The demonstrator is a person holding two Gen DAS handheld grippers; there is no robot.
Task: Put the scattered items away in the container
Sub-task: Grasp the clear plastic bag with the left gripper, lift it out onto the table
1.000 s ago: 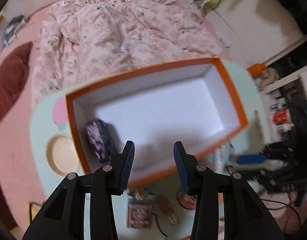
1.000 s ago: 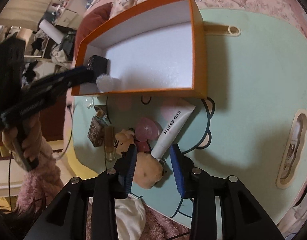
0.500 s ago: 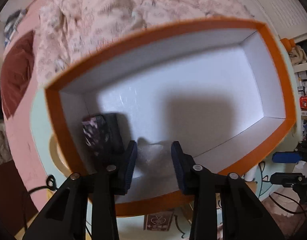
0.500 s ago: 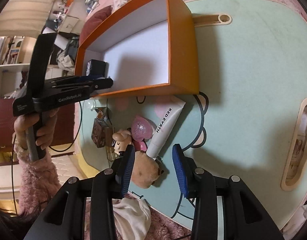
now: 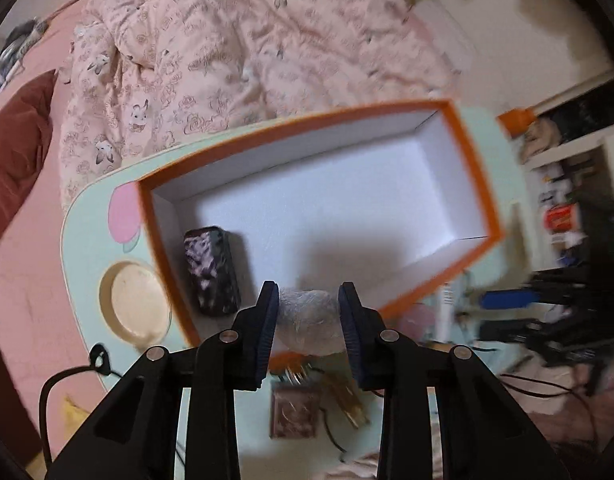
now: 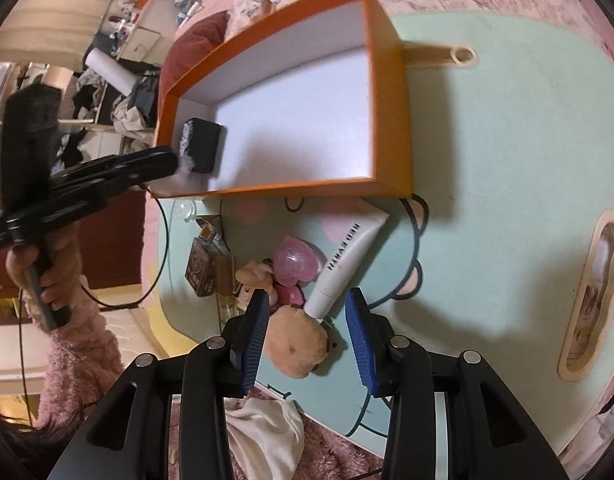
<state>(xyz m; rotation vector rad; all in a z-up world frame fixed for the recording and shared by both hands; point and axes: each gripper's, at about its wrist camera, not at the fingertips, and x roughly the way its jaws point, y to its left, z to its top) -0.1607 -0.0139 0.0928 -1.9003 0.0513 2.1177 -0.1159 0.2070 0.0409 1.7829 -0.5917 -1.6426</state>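
Note:
An orange box [image 5: 475, 168] with a white inside stands on the mint-green table [image 6: 507, 160]. A dark patterned case [image 5: 211, 272] lies in its left end. My left gripper [image 5: 305, 312] hovers over the box's near-left corner, and its jaws are closing on a whitish crinkled ball [image 5: 309, 320] that they hold. My right gripper [image 6: 307, 320] stands open just above a brown plush toy [image 6: 295, 344] and the cap end of a white tube [image 6: 347, 256], pressing on neither. A pink heart-shaped thing [image 6: 295, 262], a brown packet [image 6: 199, 272] and a small bottle [image 6: 225, 280] lie beside them.
A bed with a pink flowered quilt [image 5: 247, 48] lies behind the table. The tabletop has a round recess [image 5: 135, 304] and a long slot [image 6: 591, 300]. A black cable [image 5: 67, 376] runs off the left edge. A hand in a fuzzy pink sleeve [image 6: 47, 280] holds the left gripper.
My left gripper dipped deep into the orange box, then rose back above its near corner, with the whitish ball still between its narrowing fingers. The right gripper's jaws widened slightly and it stayed put.

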